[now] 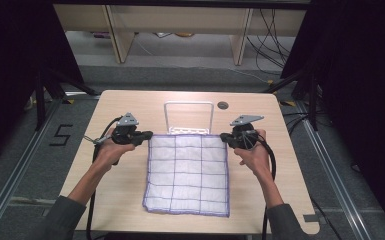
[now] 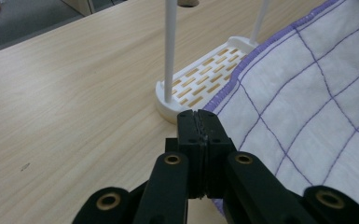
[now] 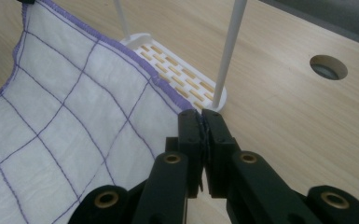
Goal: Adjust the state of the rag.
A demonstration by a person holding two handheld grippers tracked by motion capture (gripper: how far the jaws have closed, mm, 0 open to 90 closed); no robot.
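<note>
High view, scene: A person at a wooden table (image 1: 130,107) pinches the two far corners of a white cloth (image 1: 187,172), the left gripper (image 1: 147,136) at the cloth's 10 o'clock corner, the right gripper (image 1: 225,137) at its 2 o'clock corner.
High view, cloth: It lies at the table's centre, spread nearly square, white with a purple grid and purple stitched hem; its near edge rests on the wood at 6 o'clock, its far edge sits just in front of a white rack (image 1: 189,117) at 12 o'clock.
High view, handling: Judged from here, the far edge is being raised; both corners should travel level and together so the edge stays taut and clears the rack's hoop.
Left gripper view, grip: Jaws clenched tight on the cloth (image 2: 307,102) corner, hem emerging toward 1 o'clock; the rack (image 2: 205,77) base lies just beyond at 12 o'clock.
Left gripper view, caution: The bite looks thin, so a jerk could slip the hem.
Right gripper view, grip: Jaws clamped on the cloth (image 3: 74,116) corner, fabric sagging toward 9 o'clock; the rack (image 3: 177,70) upright stands at 12 o'clock, a cable hole (image 3: 328,66) at 2 o'clock.
</note>
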